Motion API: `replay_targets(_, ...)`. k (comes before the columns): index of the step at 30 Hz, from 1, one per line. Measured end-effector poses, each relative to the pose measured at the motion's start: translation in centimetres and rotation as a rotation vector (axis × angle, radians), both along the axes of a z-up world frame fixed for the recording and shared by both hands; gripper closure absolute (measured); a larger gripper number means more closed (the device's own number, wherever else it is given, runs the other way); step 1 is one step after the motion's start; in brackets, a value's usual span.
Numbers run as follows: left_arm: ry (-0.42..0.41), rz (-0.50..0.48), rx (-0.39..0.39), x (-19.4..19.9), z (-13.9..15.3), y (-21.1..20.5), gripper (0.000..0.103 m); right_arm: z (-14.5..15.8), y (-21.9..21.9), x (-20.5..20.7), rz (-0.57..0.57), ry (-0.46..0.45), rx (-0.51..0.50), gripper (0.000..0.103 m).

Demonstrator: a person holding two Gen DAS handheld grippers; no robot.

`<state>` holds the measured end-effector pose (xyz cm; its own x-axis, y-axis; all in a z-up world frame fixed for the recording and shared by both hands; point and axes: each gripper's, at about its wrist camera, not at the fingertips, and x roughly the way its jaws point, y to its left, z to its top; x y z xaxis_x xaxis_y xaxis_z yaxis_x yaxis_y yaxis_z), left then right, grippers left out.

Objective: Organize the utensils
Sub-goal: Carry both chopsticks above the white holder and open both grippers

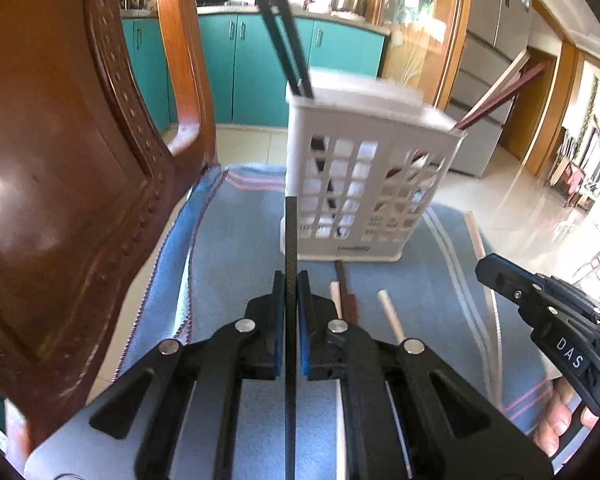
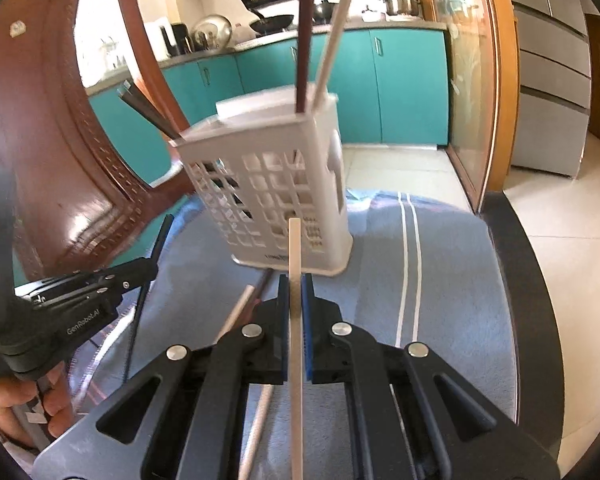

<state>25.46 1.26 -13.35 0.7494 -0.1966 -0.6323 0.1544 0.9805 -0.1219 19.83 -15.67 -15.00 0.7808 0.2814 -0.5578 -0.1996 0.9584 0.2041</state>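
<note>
The left gripper (image 1: 291, 292) was clenched on a black chopstick (image 1: 290, 240), the right gripper (image 2: 296, 292) on a white chopstick (image 2: 295, 248), both aimed at twelve o'clock toward the white utensil basket (image 1: 364, 184) on the blue towel (image 1: 240, 240). These sticks looked light, stiff and slippery. Gripped mid-shaft, they should pivot little.

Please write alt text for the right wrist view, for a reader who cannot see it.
The right gripper is shut on a cream chopstick that points toward a white slotted utensil holder on a blue cloth. The holder already contains dark, brown and cream chopsticks; the left gripper, at left, grips a black chopstick.
</note>
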Motion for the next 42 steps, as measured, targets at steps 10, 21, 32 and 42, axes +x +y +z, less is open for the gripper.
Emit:
replay_targets(10,-0.279,-0.007,-0.106,-4.7,11.2,2.4,0.096,7.5,-1.9,-2.3,0.060,-0.141,0.144,0.097)
replay_targets(21,-0.559,0.100,-0.418,-2.3,20.1,6.2,0.096,19.2,-4.2,0.7,-0.029,-0.498,0.297,0.096)
replay_targets(32,-0.428,0.146,-0.245,6.0,13.9,1.9,0.096,15.0,-3.9,5.8,-0.111,-0.414,0.226,0.096)
replay_targets(42,-0.334,0.129,-0.233,7.6,11.6,0.9,0.072,17.8,-4.2,4.4,-0.133,-0.514,0.272,0.096)
